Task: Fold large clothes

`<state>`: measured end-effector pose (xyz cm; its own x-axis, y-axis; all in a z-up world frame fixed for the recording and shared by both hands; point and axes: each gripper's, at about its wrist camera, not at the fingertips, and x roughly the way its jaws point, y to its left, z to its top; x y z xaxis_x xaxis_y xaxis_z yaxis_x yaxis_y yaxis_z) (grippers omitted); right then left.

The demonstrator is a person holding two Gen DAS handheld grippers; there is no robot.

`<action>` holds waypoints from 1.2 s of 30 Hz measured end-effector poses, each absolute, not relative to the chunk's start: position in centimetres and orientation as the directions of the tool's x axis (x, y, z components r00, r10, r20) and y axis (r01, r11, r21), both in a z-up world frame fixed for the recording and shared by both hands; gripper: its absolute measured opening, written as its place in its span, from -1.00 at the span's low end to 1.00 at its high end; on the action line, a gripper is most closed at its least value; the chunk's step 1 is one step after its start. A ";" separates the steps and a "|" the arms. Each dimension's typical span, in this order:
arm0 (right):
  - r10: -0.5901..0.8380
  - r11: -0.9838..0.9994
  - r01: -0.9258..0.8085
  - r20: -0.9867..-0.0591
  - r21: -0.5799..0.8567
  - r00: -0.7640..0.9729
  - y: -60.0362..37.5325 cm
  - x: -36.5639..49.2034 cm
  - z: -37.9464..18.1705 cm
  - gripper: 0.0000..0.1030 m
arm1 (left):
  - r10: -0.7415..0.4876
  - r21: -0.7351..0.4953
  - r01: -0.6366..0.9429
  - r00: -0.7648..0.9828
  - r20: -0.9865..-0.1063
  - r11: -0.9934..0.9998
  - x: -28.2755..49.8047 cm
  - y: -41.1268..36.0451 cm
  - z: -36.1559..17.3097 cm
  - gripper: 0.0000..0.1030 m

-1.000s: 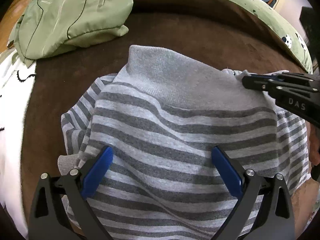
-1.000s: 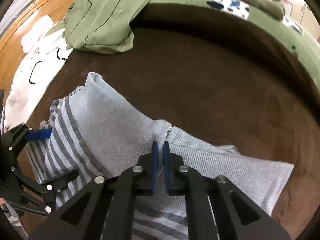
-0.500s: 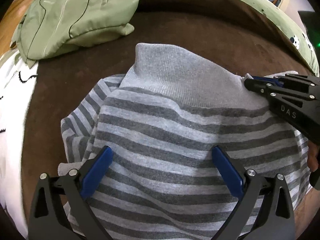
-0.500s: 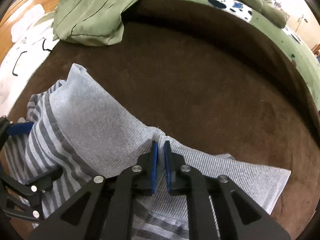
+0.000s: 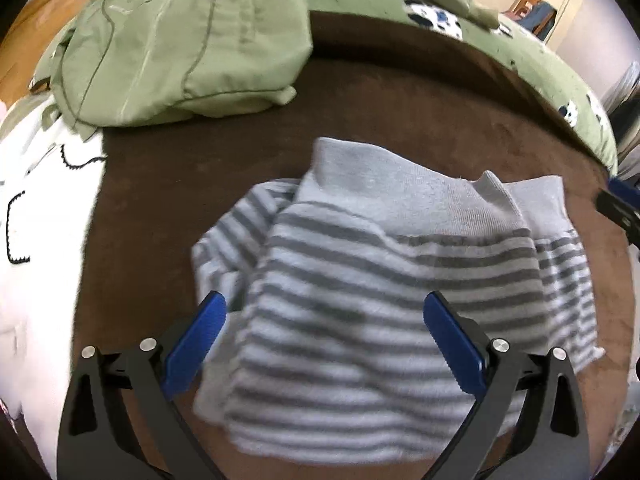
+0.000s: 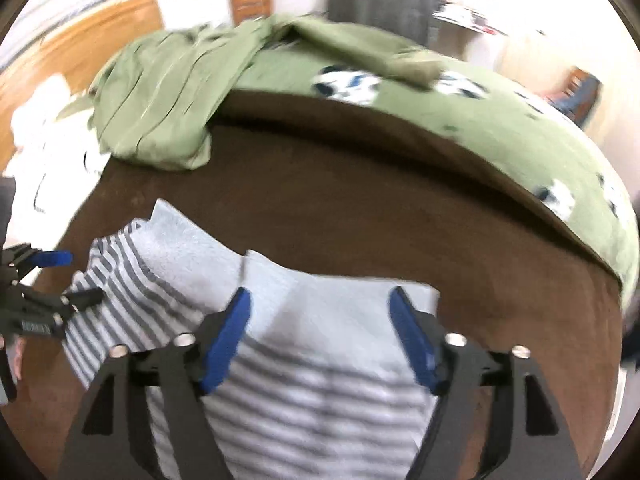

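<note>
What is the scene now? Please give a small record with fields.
surface: brown blanket
main garment: grey striped sweater, lying folded on the blanket
left tool: open, above the sweater, holding nothing
right tool: jaws have just been opening, nothing gripped
other clothes: green jacket at the far side, white garment at the left

No text can be read here. The left gripper (image 6: 60,276), seen at the edge of the right wrist view, bears a pale marking on its black body, but it is too blurred to make out.
</note>
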<state>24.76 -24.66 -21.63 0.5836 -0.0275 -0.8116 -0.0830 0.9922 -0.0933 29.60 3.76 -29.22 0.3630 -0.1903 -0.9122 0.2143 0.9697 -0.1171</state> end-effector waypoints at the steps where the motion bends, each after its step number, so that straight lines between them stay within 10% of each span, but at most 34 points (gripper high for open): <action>1: -0.052 0.992 -0.064 -0.806 -0.110 0.589 -25.1 23.8 -21.3 0.69 | -0.199 -0.126 0.215 0.359 -0.912 0.968 29.3 4.6 -29.1 0.88; 19: -0.097 0.994 0.094 -0.908 -0.063 0.408 -32.5 15.3 -30.1 0.88 | -0.350 -0.339 0.087 0.180 -0.919 0.937 26.9 10.9 -37.9 0.89; 36: 0.052 0.994 0.075 -0.948 0.079 0.313 -34.9 19.6 -36.2 0.91 | -0.302 -0.260 0.218 0.191 -0.934 0.941 29.4 6.3 -38.9 0.90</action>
